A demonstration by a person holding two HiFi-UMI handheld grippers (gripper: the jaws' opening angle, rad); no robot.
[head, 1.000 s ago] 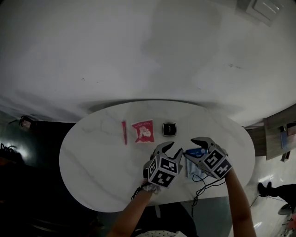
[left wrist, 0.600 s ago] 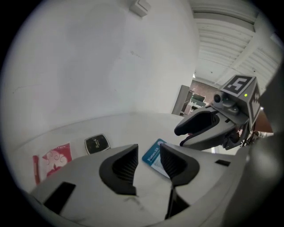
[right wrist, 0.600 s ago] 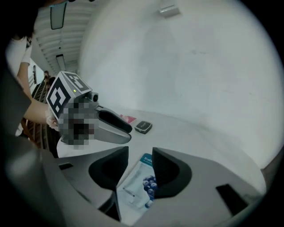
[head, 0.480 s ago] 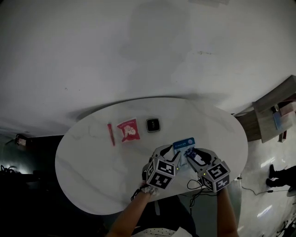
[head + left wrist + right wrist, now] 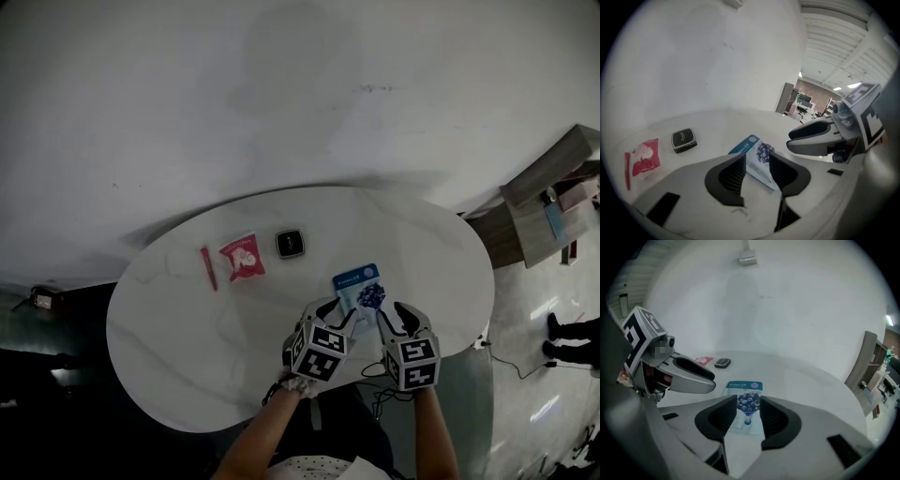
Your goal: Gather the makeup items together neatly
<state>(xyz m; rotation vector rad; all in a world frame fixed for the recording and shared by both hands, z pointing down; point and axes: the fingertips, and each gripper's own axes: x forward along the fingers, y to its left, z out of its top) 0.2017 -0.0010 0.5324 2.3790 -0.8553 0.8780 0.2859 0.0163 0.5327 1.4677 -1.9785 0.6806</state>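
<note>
A blue packet printed with blueberries lies flat on the white oval table, just ahead of both grippers. My left gripper stands open at its near left corner, nothing between the fingers. My right gripper has just been closing its jaws; it is open, and the packet shows through the gap without the pads pressing on it. Farther left lie a black compact, a red sachet and a red pencil in a row.
The table's near edge runs under my forearms, with a dark cable hanging off it. A wooden shelf stands at the right, beyond the table. A person's shoes show on the floor at the far right.
The blue packet was in the right gripper's jaws a second ago and now lies on the table. The right gripper has rolled and drawn back beside the left one.
</note>
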